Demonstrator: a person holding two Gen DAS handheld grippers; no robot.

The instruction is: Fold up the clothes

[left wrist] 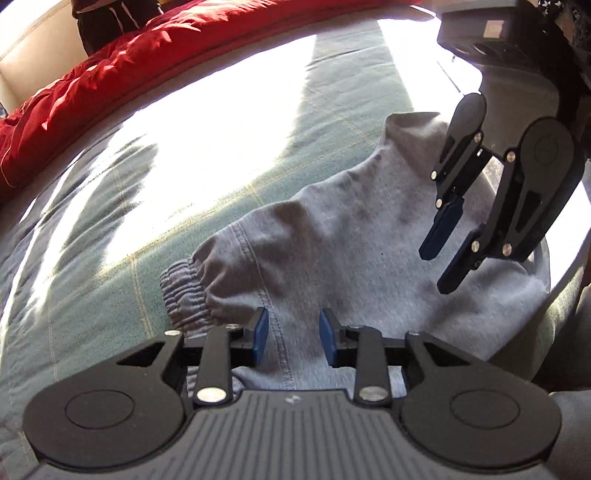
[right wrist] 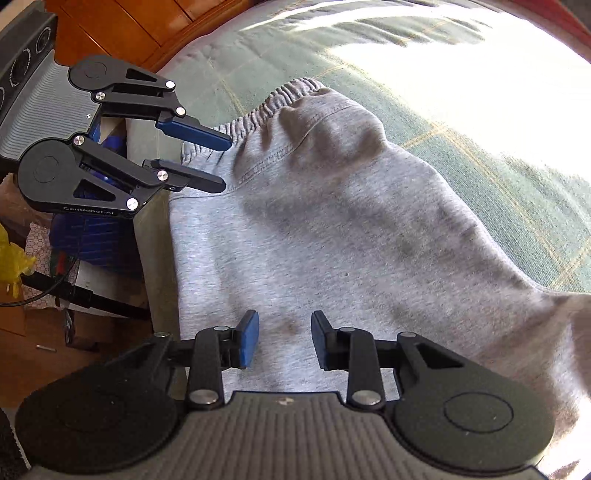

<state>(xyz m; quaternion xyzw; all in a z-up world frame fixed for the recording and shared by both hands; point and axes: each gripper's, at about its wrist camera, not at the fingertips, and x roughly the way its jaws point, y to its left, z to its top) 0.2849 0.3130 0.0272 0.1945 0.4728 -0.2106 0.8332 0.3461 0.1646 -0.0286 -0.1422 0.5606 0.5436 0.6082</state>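
Strong sunlight falls across a bed covered in a green checked blanket (right wrist: 480, 155), bleaching its upper right in the right wrist view. A red quilt (left wrist: 74, 99) lies bunched along the upper left of the left wrist view. Orange-brown wooden panelling (right wrist: 122, 26) stands at upper left, above a cluttered wooden floor (right wrist: 33, 354).

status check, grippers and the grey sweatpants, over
Left gripper open, right gripper open, both empty. Grey sweatpants lying on green bedspread. Nothing in the way.
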